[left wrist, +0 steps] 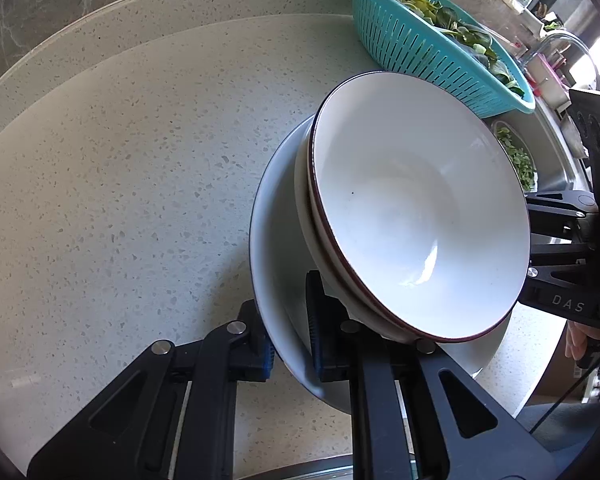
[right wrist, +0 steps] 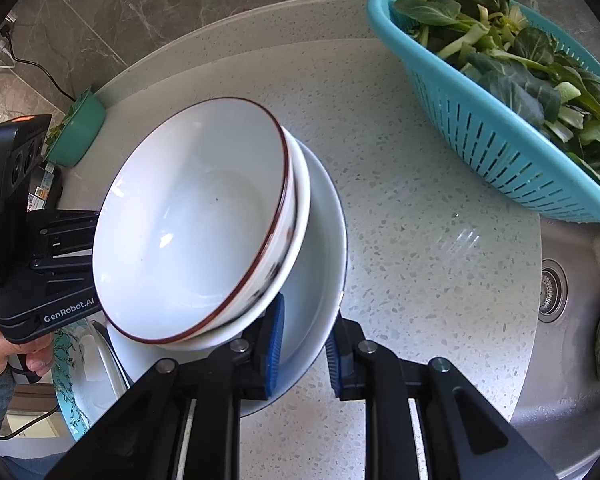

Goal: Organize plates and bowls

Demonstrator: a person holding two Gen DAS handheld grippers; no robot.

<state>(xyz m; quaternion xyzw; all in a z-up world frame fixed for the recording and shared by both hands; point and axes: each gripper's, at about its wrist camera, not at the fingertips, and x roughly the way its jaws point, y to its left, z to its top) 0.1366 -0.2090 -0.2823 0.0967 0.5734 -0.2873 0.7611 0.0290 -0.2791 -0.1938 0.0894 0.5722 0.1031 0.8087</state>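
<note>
A stack of white bowls, the top bowl [left wrist: 412, 216] with a dark red rim, sits nested in a larger white bowl [left wrist: 278, 264]. My left gripper [left wrist: 290, 340] is shut on the large bowl's rim at one side. My right gripper [right wrist: 302, 344] is shut on the rim [right wrist: 324, 248] at the opposite side. The stack is tilted and held above the speckled countertop [left wrist: 120, 184]. The top bowl [right wrist: 192, 220] shows empty in the right wrist view. Each gripper shows in the other's view: the right [left wrist: 572, 264] and the left [right wrist: 32, 264].
A teal colander [right wrist: 496, 128] full of leafy greens stands at the back right, also in the left wrist view [left wrist: 432, 44]. A steel sink [right wrist: 560, 300] lies to the right. A small teal bowl [right wrist: 78, 128] sits at the back left. More plates [right wrist: 88, 376] lie below left.
</note>
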